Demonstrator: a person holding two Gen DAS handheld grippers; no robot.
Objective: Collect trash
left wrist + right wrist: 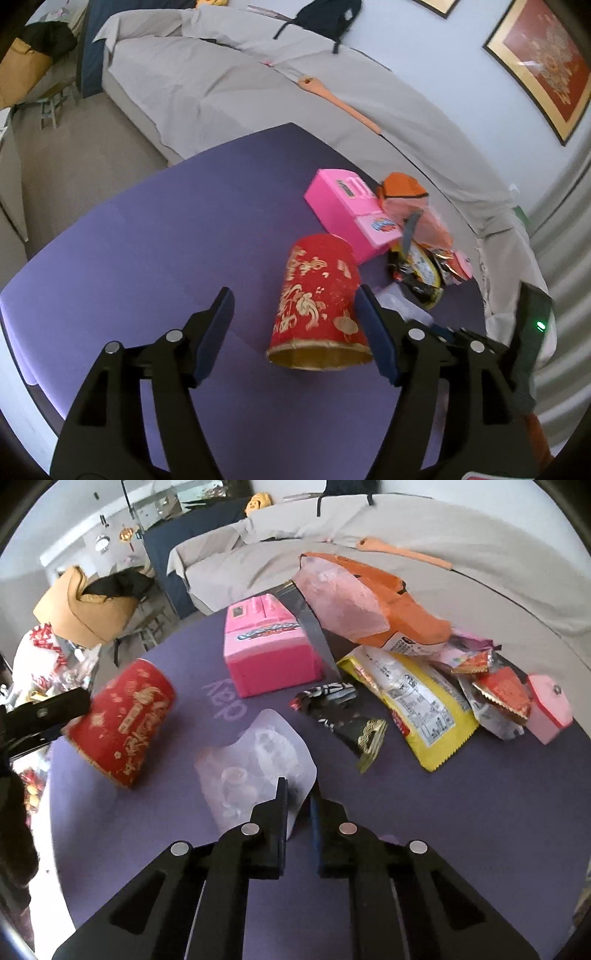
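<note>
The purple surface (461,830) carries all the trash, with a bed in grey cover (258,96) behind it. The landmark is the pink box (271,653), which lies near the middle of the surface.

To the right of the pink box lies a heap of wrappers: an orange bag (402,605) leans against the box's far right corner, a yellow packet (417,701) lies in front of that bag, and small red sachets (502,690) lie farther right. A black wrapper (343,716) lies just in front of the box's right end. A clear plastic blister (258,764) lies in front of the box, toward the camera.

To the left of the pink box, the red paper cup (317,299) lies on its side, its open gold-lined mouth turned away from the box.

State of tools:
- The left hand-held gripper (295,325) is spread, with the red paper cup between its fingers. The right pad stands at the cup's wall; the left pad stands apart from it. No grip is made.
- The right hand-held gripper (299,812) is pressed together, pinching the near edge of the clear plastic blister.

Step in hand, as judged: pick-up of two pieces at once. The next move calls for the left jaws to close gently on the cup, since thin paper will crush, and for the blister to be lifted clear without slipping from its narrow edge grip.
</note>
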